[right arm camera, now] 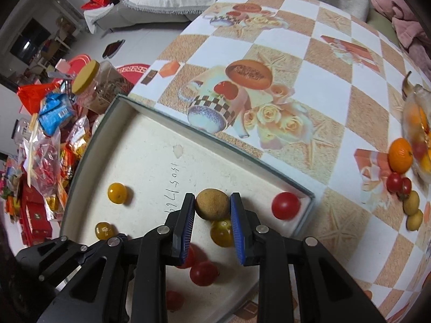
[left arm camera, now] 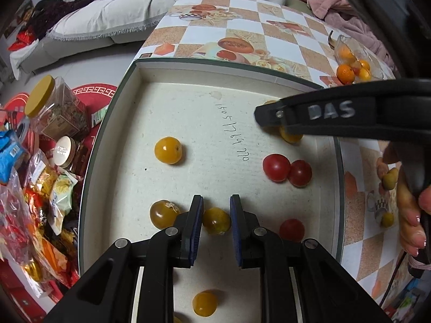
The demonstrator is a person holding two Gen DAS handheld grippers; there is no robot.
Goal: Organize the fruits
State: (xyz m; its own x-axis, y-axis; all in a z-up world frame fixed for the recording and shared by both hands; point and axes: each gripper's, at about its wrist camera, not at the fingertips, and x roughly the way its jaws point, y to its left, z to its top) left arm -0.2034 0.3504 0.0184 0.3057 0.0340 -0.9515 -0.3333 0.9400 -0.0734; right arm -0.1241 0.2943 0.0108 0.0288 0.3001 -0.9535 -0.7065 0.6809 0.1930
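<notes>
A shallow white box (left arm camera: 188, 75) (right arm camera: 150, 118) lies on the checked table and holds yellow and red cherry tomatoes. My left gripper (left arm camera: 216, 202) hovers over the box with a yellow tomato (left arm camera: 216, 220) between its blue pads, jaws a little apart. Two red tomatoes (left arm camera: 276, 167) lie to its right and another yellow tomato (left arm camera: 168, 150) to its left. My right gripper (right arm camera: 212, 199) is shut on a brown longan (right arm camera: 212, 204) above the box's far right part. It shows in the left wrist view as a black arm (left arm camera: 336, 113).
A glass bowl (right arm camera: 416, 123) with an orange (right arm camera: 400, 155) and more small fruits (right arm camera: 410, 202) stands at the table's right. Jars and snack packets (left arm camera: 48, 161) crowd the floor to the left. A sofa with white cover (left arm camera: 113, 8) is behind.
</notes>
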